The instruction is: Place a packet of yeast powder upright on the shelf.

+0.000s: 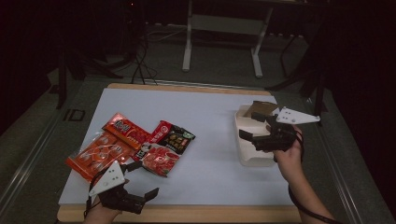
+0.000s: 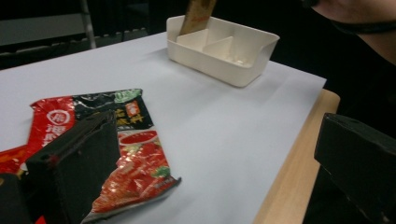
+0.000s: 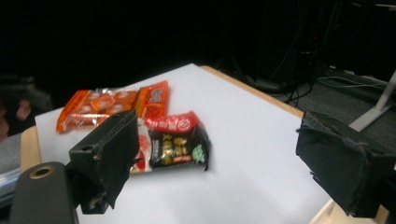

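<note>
Snack packets (image 1: 133, 147) lying in a loose pile at lower left of the high view, on the white table sheet (image 1: 210, 135); white divided bin (image 1: 250, 140) standing at right, one brown packet (image 1: 260, 108) already leaning upright in its far compartment, probably for sorting. Right gripper (image 1: 250, 135) hovering above the bin, jaws wide apart and gripping nothing. Left gripper (image 1: 142, 196) waiting near the bottom edge, just beside the red packet (image 2: 135, 172), jaws open and empty, seemingly preparing for picking.

Open white worktop (image 1: 210, 135) between the snack packet pile (image 1: 135, 144) at left and the divided white bin (image 1: 250, 140) at right.
</note>
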Tool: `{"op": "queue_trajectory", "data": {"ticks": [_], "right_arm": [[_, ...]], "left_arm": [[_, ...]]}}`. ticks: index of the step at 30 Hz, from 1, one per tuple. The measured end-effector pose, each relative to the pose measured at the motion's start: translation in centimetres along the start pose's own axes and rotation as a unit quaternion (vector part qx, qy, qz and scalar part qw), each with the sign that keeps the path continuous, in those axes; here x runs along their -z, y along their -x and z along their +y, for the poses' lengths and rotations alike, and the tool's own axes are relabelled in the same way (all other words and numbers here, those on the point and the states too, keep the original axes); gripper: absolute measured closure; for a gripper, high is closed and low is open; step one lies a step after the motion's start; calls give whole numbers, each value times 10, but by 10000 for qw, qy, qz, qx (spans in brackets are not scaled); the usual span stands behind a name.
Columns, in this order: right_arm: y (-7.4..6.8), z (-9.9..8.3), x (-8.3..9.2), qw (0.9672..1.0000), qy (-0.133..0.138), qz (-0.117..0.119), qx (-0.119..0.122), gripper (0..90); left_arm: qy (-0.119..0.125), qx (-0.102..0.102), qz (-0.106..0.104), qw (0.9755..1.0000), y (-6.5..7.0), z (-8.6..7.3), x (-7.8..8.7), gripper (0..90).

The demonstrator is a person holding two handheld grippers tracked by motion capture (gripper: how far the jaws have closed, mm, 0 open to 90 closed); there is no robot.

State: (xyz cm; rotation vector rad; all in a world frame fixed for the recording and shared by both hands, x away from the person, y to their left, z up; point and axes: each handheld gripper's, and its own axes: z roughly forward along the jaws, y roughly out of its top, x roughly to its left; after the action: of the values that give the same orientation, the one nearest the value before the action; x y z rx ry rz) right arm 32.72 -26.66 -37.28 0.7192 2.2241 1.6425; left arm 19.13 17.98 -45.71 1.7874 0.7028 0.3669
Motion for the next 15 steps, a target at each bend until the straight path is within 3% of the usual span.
{"op": "queue_trajectory", "data": {"ticks": [3,8,15], "right_arm": [[-9,-8,2,10000,-46,-44,49,132],[-21,-18,7,9998,83,120,124,135],[-35,-35,10,9991,37,402,84,137]], "left_arm": [[-5,-5,-9,10000,-6,9,-1,9],[-102,-230,104,9996,-11,23,-6,9],[-268,-238,151,9992,-22,27,-21,9]]}}
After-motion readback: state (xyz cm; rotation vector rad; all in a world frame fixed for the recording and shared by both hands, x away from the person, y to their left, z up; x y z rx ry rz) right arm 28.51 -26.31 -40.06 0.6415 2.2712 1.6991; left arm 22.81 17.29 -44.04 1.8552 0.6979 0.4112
